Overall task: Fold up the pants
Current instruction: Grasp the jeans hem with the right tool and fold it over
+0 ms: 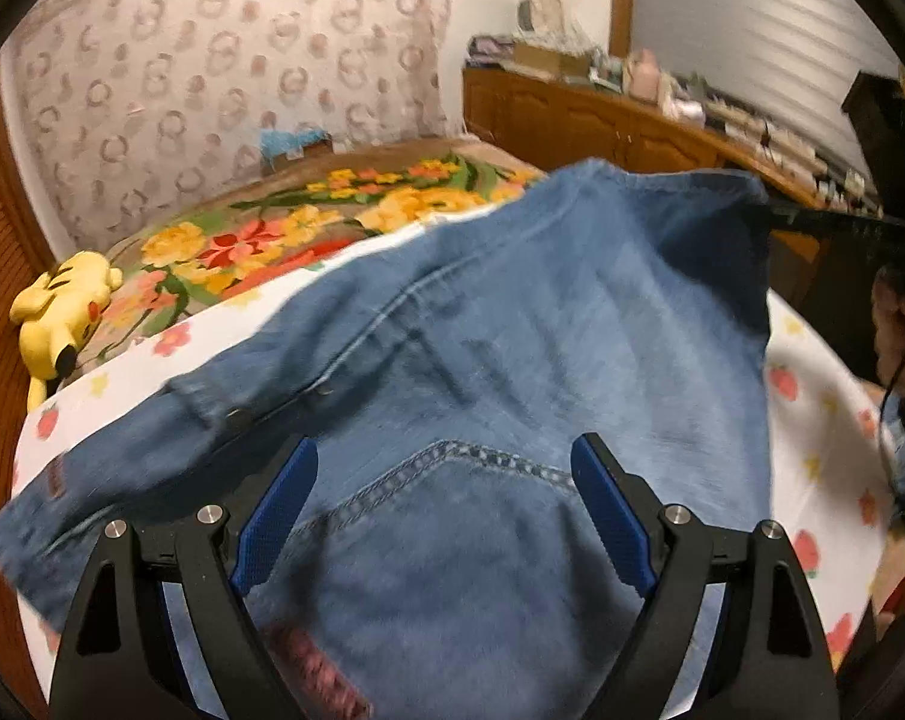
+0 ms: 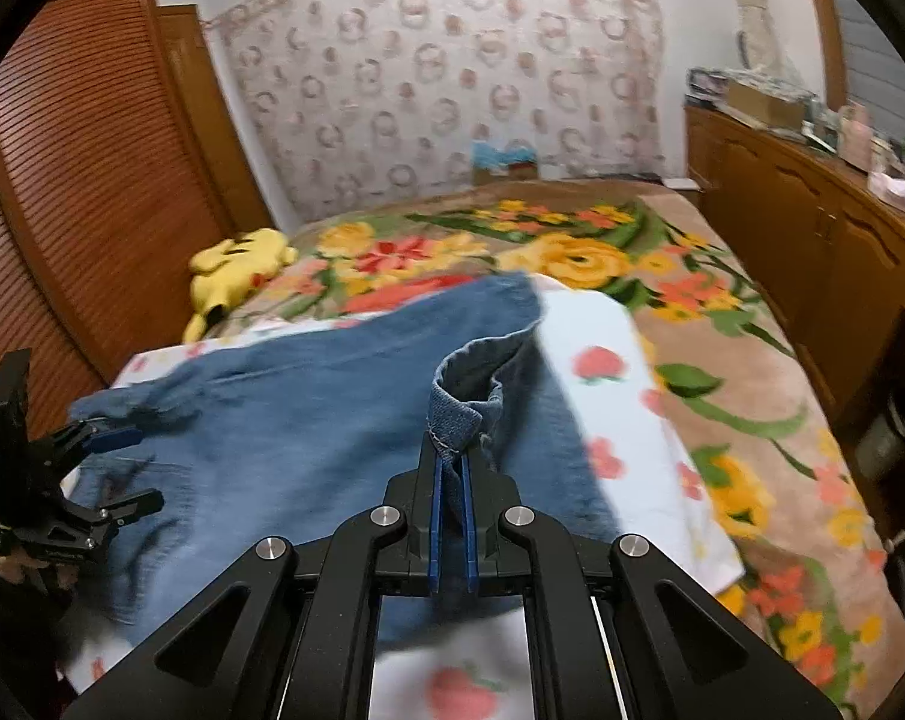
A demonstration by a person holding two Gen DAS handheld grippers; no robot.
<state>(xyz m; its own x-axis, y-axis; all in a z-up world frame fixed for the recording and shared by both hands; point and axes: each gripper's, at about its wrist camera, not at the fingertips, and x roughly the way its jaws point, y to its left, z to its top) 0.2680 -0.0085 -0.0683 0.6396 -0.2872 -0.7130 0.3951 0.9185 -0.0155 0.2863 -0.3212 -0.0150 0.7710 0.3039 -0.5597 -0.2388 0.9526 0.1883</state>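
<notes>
1. The right gripper [image 2: 450,468] has its blue fingers [image 2: 434,516] pinched tight on a hem edge of the blue denim pants [image 2: 308,396], lifting that fold up off the cloth.
2. The left gripper [image 1: 443,450] hovers over the pants near a stitched pocket seam, its fingers [image 1: 278,510] spread wide with nothing clamped between them.
3. The pants lie spread on a white strawberry-print sheet [image 2: 620,396] on the bed.
4. A floral blanket [image 2: 578,258] covers the bed beyond, with a yellow plush toy [image 2: 236,267] at its left edge.

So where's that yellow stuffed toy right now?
The yellow stuffed toy lies at the left edge of the flowered blanket, beside the wooden slatted doors, beyond the jeans.
</notes>
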